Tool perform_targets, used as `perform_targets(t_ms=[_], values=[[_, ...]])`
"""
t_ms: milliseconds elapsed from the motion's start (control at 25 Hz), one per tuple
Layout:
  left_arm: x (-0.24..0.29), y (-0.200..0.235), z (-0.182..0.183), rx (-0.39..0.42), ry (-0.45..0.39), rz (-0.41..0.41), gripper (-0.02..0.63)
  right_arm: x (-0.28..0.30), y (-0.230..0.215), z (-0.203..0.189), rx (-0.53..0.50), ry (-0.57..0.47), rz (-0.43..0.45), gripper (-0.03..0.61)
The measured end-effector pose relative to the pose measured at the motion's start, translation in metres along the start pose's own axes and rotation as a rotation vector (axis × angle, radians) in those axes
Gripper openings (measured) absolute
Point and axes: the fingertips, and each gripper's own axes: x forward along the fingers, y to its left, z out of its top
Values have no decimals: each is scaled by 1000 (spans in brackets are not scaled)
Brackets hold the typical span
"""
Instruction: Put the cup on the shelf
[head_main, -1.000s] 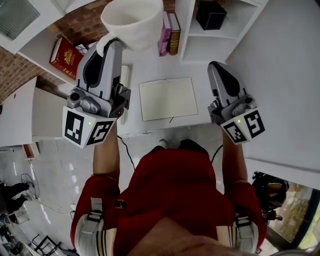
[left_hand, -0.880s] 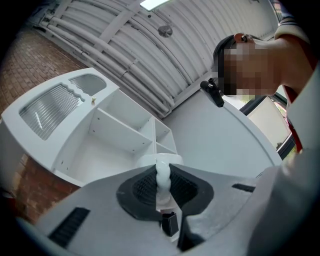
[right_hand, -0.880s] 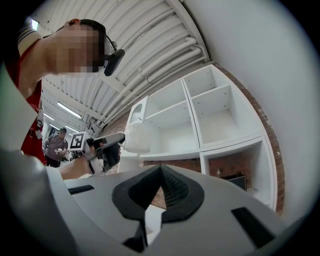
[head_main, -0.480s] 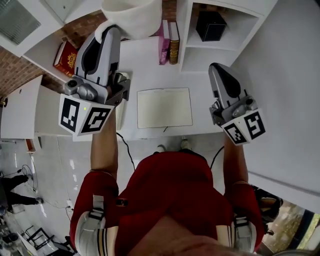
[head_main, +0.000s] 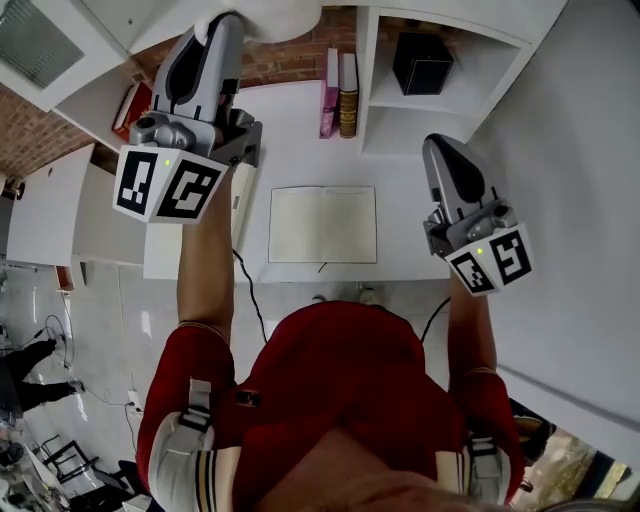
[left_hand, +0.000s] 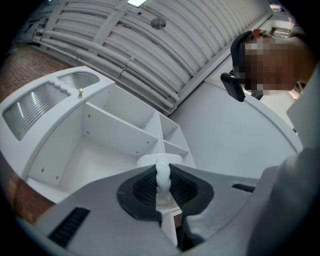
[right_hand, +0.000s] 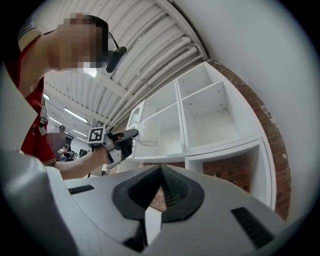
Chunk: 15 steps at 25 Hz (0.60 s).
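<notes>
left gripper (head_main: 218, 25) grips the cup (left_hand: 162, 172) by its handle, at 12 o'clock near the shelf (left_hand: 120, 135). right gripper (right_hand: 160, 172) is closed, empty.

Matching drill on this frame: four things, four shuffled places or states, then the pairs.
1 cup
2 notebook
3 black box
4 right gripper

A lying open on the desk
B jaws together, nothing between them
C clamped by its handle in the left gripper
D inside a shelf compartment

Pairs: 1-C, 2-A, 3-D, 4-B
</notes>
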Motion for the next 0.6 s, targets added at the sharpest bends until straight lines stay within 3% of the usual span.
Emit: perform_targets(t_ms=[600], values=[[61,22,-35,21,36,64,44,-3,-38,1,2,-5,3,-3]])
